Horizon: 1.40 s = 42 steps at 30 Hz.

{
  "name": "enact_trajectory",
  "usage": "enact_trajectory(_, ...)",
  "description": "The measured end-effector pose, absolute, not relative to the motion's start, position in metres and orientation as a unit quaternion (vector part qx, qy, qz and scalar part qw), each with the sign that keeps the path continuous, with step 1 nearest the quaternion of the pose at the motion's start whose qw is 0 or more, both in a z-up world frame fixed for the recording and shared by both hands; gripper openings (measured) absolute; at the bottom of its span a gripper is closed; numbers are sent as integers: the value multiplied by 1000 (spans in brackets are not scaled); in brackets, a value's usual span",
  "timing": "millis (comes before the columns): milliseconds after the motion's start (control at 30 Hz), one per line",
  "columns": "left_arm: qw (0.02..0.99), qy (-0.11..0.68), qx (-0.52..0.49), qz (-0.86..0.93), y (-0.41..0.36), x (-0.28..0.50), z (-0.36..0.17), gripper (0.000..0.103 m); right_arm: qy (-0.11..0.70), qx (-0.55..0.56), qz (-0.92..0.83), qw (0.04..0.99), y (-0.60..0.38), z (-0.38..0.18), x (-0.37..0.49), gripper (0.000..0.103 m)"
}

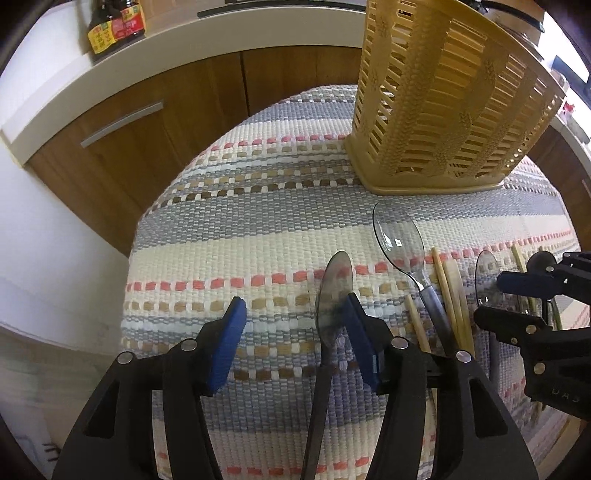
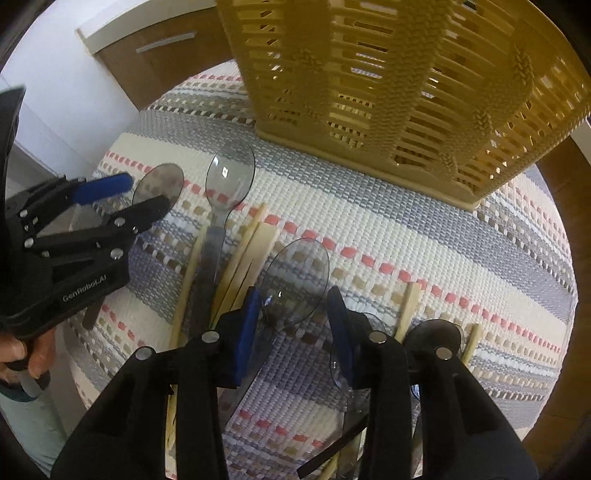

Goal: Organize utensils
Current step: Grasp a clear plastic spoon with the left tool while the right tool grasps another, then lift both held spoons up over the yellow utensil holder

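Utensils lie on a striped woven mat (image 1: 258, 229) in front of a tan slotted basket (image 1: 443, 110) (image 2: 388, 92). My left gripper (image 1: 295, 343) (image 2: 147, 192) is open; a grey spoon (image 1: 334, 291) (image 2: 159, 184) lies on the mat just inside its right finger, not pinched. My right gripper (image 2: 293, 332) (image 1: 491, 301) points down over another smoky spoon (image 2: 299, 280) (image 1: 487, 273). That spoon's neck sits between the blue pads with a gap on the right side. A clear spoon (image 1: 397, 240) (image 2: 231, 177) and wooden chopsticks (image 1: 454, 295) (image 2: 251, 251) lie between the two grippers.
More chopsticks (image 2: 410, 302) and a dark spoon bowl (image 2: 439, 332) lie right of the right gripper. Wooden cabinet doors (image 1: 147, 122) and a white counter with sauce bottles (image 1: 114, 26) stand behind the mat. A person's hand (image 2: 22, 354) holds the left gripper's handle.
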<state>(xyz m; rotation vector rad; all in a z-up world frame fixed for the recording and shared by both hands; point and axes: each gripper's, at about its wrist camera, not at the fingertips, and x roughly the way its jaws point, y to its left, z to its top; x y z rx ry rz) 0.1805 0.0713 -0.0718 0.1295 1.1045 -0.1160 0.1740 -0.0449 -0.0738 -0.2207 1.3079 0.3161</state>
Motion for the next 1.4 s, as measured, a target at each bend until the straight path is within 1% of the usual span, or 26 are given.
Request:
enact_trajectory(100, 843, 527, 82, -68, 72, 175, -70, 60, 608, -94, 145, 775, -57, -70, 170, 35)
enact_trajectory(267, 845, 521, 94, -79, 70, 168, -59, 61, 608, -99, 151, 773, -65, -63, 165, 35)
enact_trajectory(300, 845, 521, 95, -77, 69, 170, -55, 61, 607, -108, 150, 773, -61, -63, 163, 37)
enact_trajectory(333, 845, 521, 94, -75, 67, 171, -54, 61, 607, -115, 149, 772, -57, -64, 162, 40)
enact_trajectory(400, 844, 524, 87, -72, 63, 179, -55, 60, 605, -130, 145, 772, -45, -66, 159, 42)
enact_trajectory(467, 843, 525, 82, -75, 59, 185, -51, 56, 603, -135, 140, 774, -42, -66, 157, 42)
enact_trajectory(500, 843, 526, 77, -79, 57, 187, -49, 50, 602, -135, 137, 775, -41, -67, 157, 38)
enact_trajectory(533, 843, 526, 73, -83, 56, 190, -46, 38, 597, -138, 135, 778, -40, -65, 156, 31)
enact_trajectory(567, 846, 521, 73, -82, 53, 190, -41, 30, 597, -138, 138, 778, -42, -64, 155, 31)
enact_trajectory(667, 853, 510, 73, -77, 46, 185, -34, 30, 588, -121, 158, 784, -58, -52, 154, 29)
enact_trajectory(733, 863, 494, 49, -90, 44, 174, -24, 30, 570, -113, 169, 796, -66, -38, 147, 29)
enact_trajectory(833, 883, 455, 10, -112, 51, 154, 4, 30, 538, -94, 194, 815, -84, -12, 135, 29)
enact_trajectory(867, 893, 434, -2, -121, 52, 146, 23, 30, 521, -87, 203, 825, -89, 1, 129, 29)
enact_trajectory(967, 910, 389, -25, -140, 55, 128, 44, 30, 476, -76, 225, 847, -101, 31, 115, 29)
enact_trajectory(1033, 923, 353, -41, -146, 56, 117, 65, 30, 426, -77, 240, 869, -108, 57, 107, 29)
enact_trajectory(1067, 930, 329, -50, -153, 56, 112, 84, 30, 408, -77, 243, 877, -111, 65, 108, 29)
enact_trajectory(1100, 935, 313, -57, -157, 58, 109, 89, 30, 387, -74, 248, 885, -113, 77, 105, 29)
enact_trajectory(1267, 962, 217, -55, -153, 46, 111, 149, 30, 302, -40, 267, 914, -131, 131, 105, 29)
enact_trajectory(1400, 971, 170, -60, -157, 25, 132, 171, 30, 261, -23, 257, 930, -144, 168, 120, 29)
